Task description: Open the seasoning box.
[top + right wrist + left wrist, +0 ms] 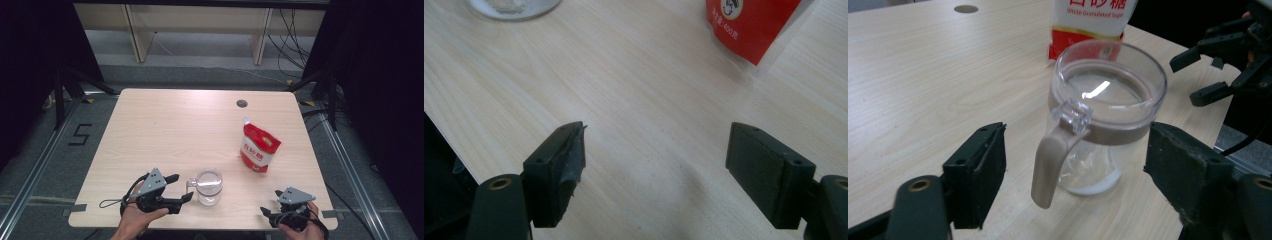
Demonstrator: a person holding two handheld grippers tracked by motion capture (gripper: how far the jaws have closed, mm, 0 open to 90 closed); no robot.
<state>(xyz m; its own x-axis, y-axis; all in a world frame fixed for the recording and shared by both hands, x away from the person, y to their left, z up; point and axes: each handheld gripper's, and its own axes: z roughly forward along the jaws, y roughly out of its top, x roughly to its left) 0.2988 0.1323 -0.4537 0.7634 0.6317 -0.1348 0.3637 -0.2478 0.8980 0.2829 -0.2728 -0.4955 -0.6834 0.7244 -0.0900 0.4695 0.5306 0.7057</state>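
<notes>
A person at a pale wooden table (165, 130) holds a gripper in each hand, with a clear jar (208, 186) standing near the front edge between them. The left gripper (183, 188) lies low and level, pointing at the jar's beige handle (1050, 162), which juts toward it. Its fingers (975, 175) stand wide apart, one on each side of the handle, with clear gaps to the handle and the glass; they grip nothing. The jar is upright, capped by a clear lid (1111, 85) above a beige band, and a thin layer of white grains lies at its bottom. Behind it, farther back and to the right, a red-and-white sugar bag (258, 148) lies on the table, well apart from the jar. The right gripper (265, 214) sits at the table's front right corner in the person's right hand (305, 227), away from both things. Its fingers (555, 172) are also spread wide over bare wood, with nothing between them; its own camera catches the bag's lower edge and the jar's base far ahead.
</notes>
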